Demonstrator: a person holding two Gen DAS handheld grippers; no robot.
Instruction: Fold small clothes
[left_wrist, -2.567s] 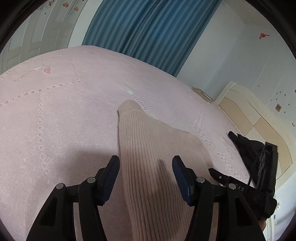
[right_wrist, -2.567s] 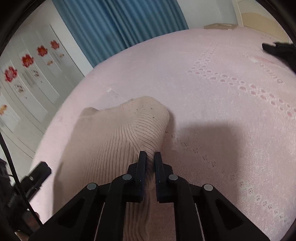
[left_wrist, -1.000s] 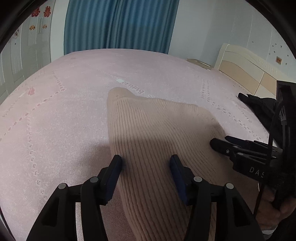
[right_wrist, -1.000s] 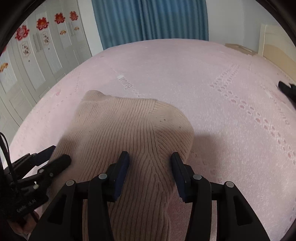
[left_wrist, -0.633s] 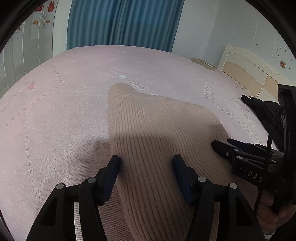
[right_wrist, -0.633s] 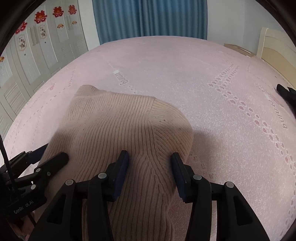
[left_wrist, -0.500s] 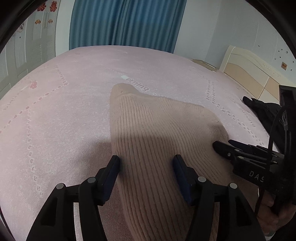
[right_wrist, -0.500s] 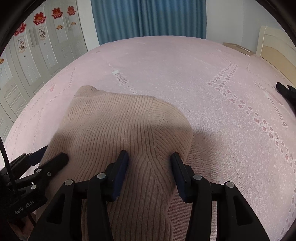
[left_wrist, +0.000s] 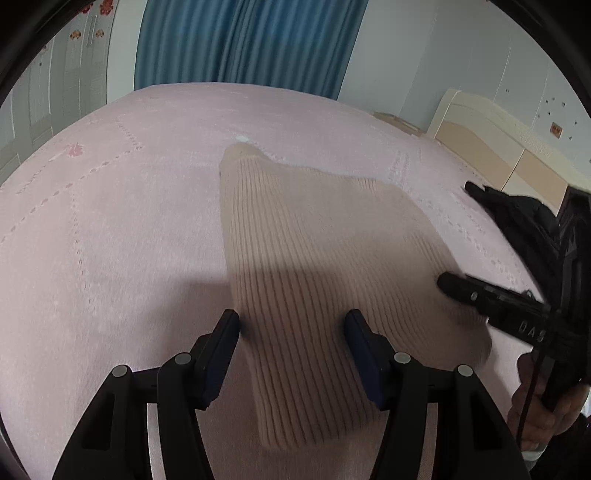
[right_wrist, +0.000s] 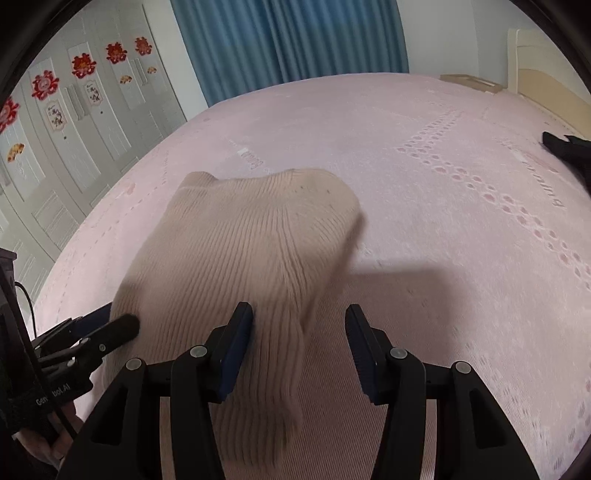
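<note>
A beige ribbed knit garment (left_wrist: 314, 251) lies folded on the pink bedspread (left_wrist: 110, 221). My left gripper (left_wrist: 291, 328) hovers open over the garment's near left part, with the left fingertip at the cloth's left edge and no pad pressing on it. In the right wrist view the same garment (right_wrist: 240, 251) lies ahead and to the left. My right gripper (right_wrist: 299, 321) is open and its jaws are opening; the garment's right edge runs between them, untouched. Each gripper shows in the other's view: the right gripper (left_wrist: 480, 295), and the left gripper (right_wrist: 99, 336).
A black garment (left_wrist: 517, 221) lies on the bed's right side, seen again as the black garment (right_wrist: 569, 151). A cream headboard (left_wrist: 498, 147) stands beyond it. Blue curtains (right_wrist: 288, 40) hang at the back and white wardrobe doors (right_wrist: 74, 122) line the left. A hand (left_wrist: 535, 413) holds the right gripper.
Both grippers have drawn back towards the garment's near edge, which now shows in the left wrist view. The right gripper has shifted right, so the garment's right edge lies between its slightly wider jaws.
</note>
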